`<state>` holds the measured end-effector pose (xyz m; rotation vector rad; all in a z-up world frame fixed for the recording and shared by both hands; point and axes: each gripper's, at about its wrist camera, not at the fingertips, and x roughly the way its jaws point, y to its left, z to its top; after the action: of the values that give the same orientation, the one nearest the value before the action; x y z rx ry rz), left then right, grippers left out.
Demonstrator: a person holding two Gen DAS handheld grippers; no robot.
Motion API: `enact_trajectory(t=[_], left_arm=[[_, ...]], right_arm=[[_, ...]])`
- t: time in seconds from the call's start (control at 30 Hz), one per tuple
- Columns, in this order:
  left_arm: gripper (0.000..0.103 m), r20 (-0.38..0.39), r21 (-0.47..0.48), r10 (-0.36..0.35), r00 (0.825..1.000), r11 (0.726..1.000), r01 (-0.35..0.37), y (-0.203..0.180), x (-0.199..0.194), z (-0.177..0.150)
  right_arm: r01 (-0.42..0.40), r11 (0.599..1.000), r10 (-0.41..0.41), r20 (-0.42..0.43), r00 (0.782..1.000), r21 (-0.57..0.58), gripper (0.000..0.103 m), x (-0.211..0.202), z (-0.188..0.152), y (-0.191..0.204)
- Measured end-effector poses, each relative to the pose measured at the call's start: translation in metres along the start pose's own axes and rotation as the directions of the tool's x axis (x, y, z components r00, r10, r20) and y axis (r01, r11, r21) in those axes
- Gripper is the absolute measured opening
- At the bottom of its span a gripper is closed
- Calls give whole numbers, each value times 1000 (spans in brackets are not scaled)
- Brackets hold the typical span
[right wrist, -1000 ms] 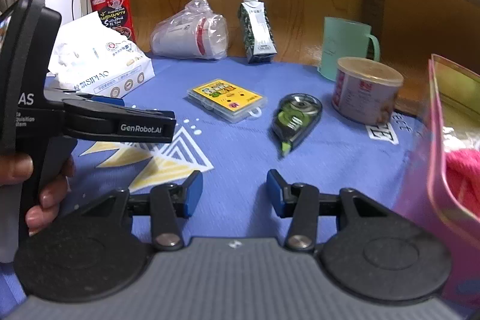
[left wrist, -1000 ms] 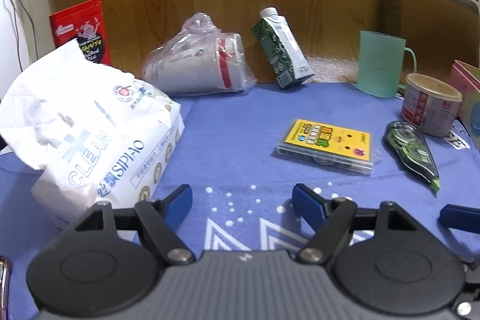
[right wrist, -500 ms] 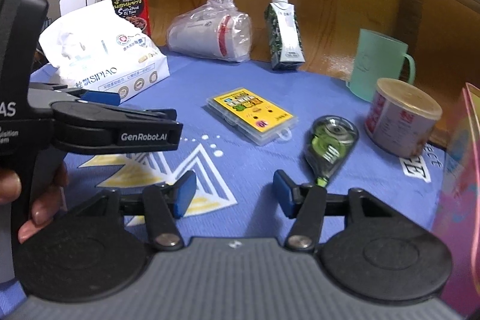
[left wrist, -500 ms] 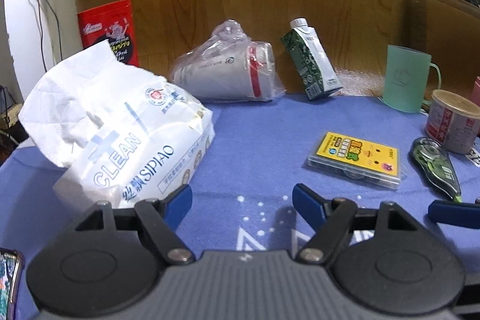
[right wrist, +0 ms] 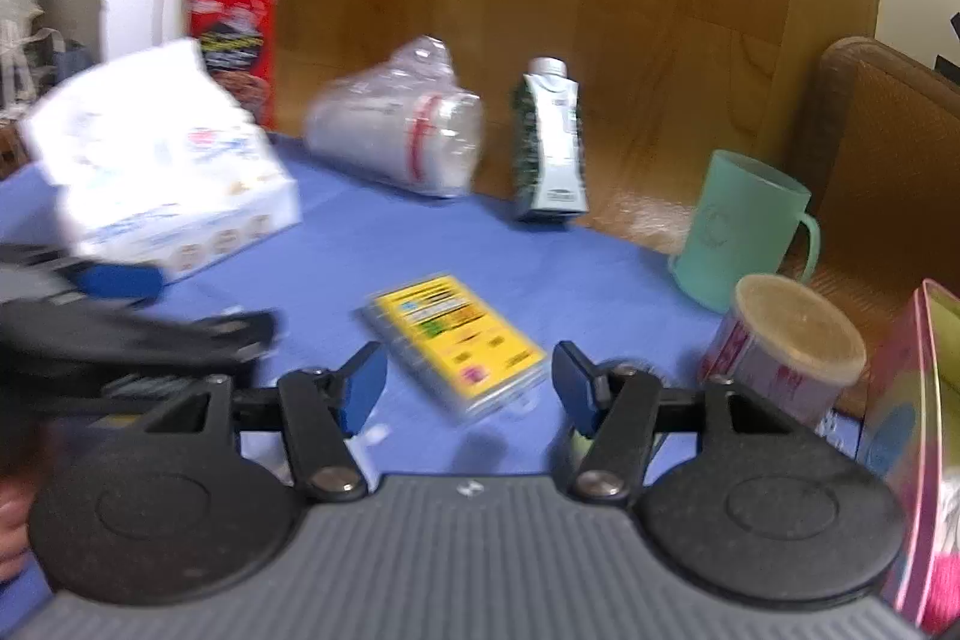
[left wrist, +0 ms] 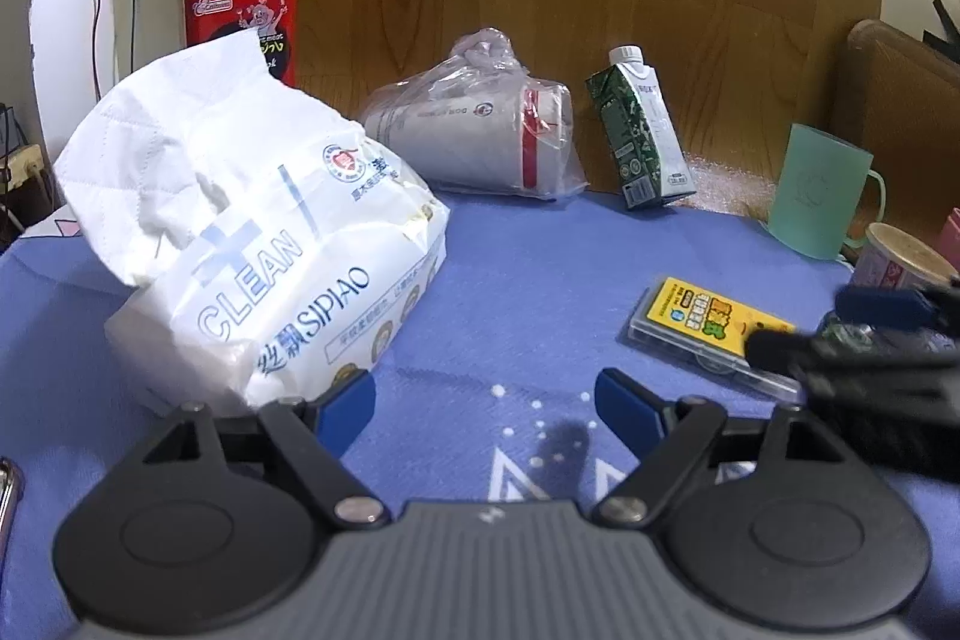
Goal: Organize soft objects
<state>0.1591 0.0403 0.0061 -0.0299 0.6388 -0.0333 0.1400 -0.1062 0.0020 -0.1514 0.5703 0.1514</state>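
A white soft tissue pack [left wrist: 258, 244] lies on the blue cloth at the left, a loose tissue sticking up from it; it also shows blurred in the right wrist view [right wrist: 156, 184]. My left gripper [left wrist: 485, 415] is open and empty, its left fingertip just in front of the pack's near corner. My right gripper [right wrist: 461, 385] is open and empty over the yellow card case [right wrist: 459, 343]. A pink box [right wrist: 912, 436] at the far right holds something pink and soft [right wrist: 948, 586].
A bagged stack of paper cups [left wrist: 480, 136], a green carton [left wrist: 642, 136], a red snack box [left wrist: 246, 16], a green mug [left wrist: 819, 193] and a tin [right wrist: 786, 346] stand along the back and right. The right gripper shows at the left view's right edge [left wrist: 870, 340].
Both grippers have moved left and forward. The tissue pack now lies closer to my left gripper, and the card case sits between the right fingers. Both stay open.
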Motion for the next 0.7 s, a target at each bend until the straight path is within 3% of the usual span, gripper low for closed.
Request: enact_trajectory(t=[0.03, 0.17, 0.23, 0.37, 0.47, 0.53, 0.6, 0.7], left_arm=[[84, 1, 2, -3, 1000, 1000, 3, 0, 0, 0], [84, -2, -5, -5, 1000, 1000, 5, 1, 1, -1], [84, -2, -5, -6, 1000, 1000, 6, 1, 2, 0], [84, -1, -8, -8, 1000, 1000, 8, 2, 1, -1], [85, -2, -18, -12, 1000, 1000, 12, 3, 1, -1], [85, -4, -20, -12, 1000, 1000, 11, 3, 2, -1], [85, -3, -20, -10, 1000, 1000, 10, 3, 1, -1], [84, -4, -25, -8, 1000, 1000, 8, 3, 1, -1]], right_arm=[[-4, 1000, 4, -15, 1000, 6, 66, 10, 4, -3], [-46, 997, 51, -73, 996, 70, 88, 38, 12, -14], [-73, 992, 82, -84, 993, 99, 90, 46, 15, -16], [-157, 974, 179, -129, 975, 165, 89, 55, 16, -20], [-135, 988, 143, -120, 982, 73, 87, 50, 10, -8], [-136, 988, 144, -111, 983, 79, 83, 45, 7, -9], [-134, 988, 142, -103, 985, 75, 71, 40, 6, -10], [-121, 991, 125, -89, 988, 56, 65, 31, 1, -8]])
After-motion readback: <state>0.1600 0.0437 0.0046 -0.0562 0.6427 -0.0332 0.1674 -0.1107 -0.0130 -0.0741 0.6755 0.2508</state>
